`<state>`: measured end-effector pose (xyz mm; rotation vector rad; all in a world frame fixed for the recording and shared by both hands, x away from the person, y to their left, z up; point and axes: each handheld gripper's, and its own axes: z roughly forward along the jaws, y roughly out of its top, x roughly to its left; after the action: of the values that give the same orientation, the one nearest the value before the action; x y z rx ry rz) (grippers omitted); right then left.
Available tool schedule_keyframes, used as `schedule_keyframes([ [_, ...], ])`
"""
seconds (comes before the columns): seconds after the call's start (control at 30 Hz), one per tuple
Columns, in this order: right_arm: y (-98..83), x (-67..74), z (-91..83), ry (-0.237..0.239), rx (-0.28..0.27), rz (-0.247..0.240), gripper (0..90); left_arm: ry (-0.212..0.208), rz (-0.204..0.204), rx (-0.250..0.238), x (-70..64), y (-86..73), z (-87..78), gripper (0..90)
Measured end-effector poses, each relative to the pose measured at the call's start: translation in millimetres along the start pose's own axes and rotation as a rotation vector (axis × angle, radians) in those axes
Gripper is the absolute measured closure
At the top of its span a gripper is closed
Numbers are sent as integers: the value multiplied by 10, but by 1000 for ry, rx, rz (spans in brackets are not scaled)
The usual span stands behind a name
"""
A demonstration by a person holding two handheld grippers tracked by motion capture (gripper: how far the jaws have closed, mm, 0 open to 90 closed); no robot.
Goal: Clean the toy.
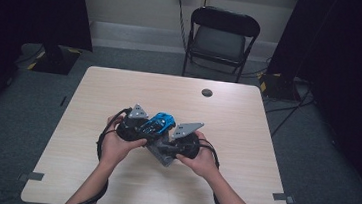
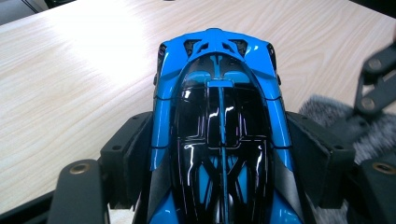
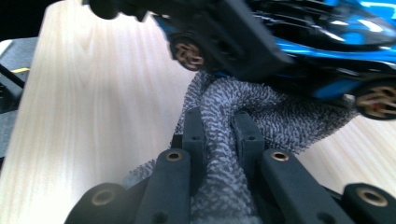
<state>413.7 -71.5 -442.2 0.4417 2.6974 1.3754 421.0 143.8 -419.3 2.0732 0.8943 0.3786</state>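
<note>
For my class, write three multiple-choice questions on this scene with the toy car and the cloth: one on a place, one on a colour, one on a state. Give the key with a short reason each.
1. Where is the grey cloth relative to the toy car?
A. Under the car's side
B. On the chair
C. On the floor

2. What colours is the car's body?
A. Red and white
B. Blue and black
C. Plain yellow

3. What state are the right tongs in?
A. Wide open, holding nothing
B. Shut on the car
C. Shut on the cloth

Key: 1 A, the right gripper view shows the cloth bunched below the car's wheels. 2 B, the left gripper view shows blue panels around a black top. 3 C, the cloth is pinched between its jaws.
</note>
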Motion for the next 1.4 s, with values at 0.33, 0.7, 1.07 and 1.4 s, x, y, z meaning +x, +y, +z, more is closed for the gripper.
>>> schedule_keyframes([
  [0.33, 48, 146, 144, 49, -4, -33, 783, 3, -15, -2, 25, -15, -8, 279],
  [0.7, 29, 246, 221, 99, 34, -72, 782, 10, -31, -18, 53, -11, -47, 279],
  [1.07, -128, 29, -27, 16, 60, -33, 780, 6, -37, -28, 58, -2, -85, 279],
  [1.4, -301, -254, -297, -75, 55, 50, 780, 0, -20, -20, 18, 8, -61, 279],
])
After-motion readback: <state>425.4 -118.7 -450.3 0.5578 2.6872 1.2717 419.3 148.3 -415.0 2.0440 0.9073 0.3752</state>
